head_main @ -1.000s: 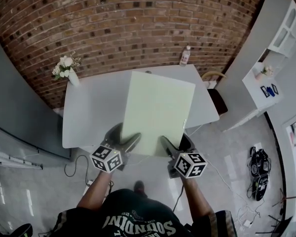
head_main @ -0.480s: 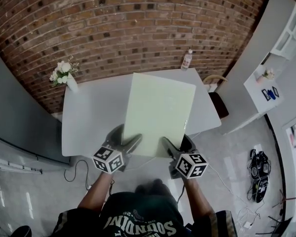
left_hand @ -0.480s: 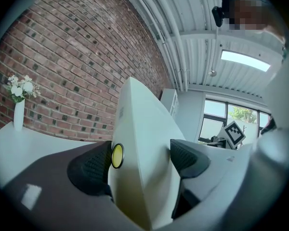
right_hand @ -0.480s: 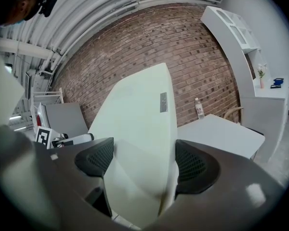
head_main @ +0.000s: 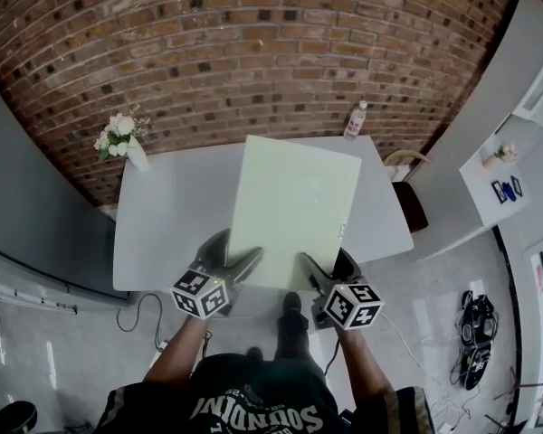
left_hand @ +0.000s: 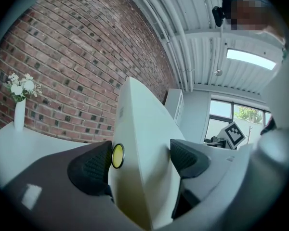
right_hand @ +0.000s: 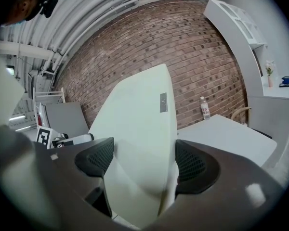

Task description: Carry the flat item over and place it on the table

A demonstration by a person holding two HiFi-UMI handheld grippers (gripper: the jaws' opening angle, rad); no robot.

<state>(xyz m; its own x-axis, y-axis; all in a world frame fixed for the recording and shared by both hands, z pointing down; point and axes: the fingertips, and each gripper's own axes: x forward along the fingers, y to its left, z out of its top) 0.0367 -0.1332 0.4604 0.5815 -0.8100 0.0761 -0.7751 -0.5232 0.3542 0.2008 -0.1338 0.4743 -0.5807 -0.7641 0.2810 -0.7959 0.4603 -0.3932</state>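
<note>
Two tongs grip one pale green flat rectangular panel [head_main: 290, 211] by its near edge: the left tongs [head_main: 233, 260] are clenched on its near left corner and the right tongs [head_main: 326, 266] on its near right corner, each with one jaw on either face. The panel hangs over the middle of the white rectangular bench [head_main: 163, 215], and its near edge reaches out past the bench's near edge. At the bench's far left corner stands a white vase of white flowers [head_main: 127, 143], and at its far right edge a clear plastic bottle [head_main: 354, 120]. Both are well apart from the panel. Just beyond the bench's right end sits a wooden chair [head_main: 407, 174], and a red brick wall [head_main: 253, 52] rises behind the bench. The panel covers the middle of the bench, and the head view does not tell whether it touches the top. The left gripper view shows it tilted upward and a small yellow disc [left_hand: 117, 156] on one jaw, pressed to the panel. The right gripper view shows a small grey label [right_hand: 163, 102] near the panel's edge, its print too small to read.
</note>
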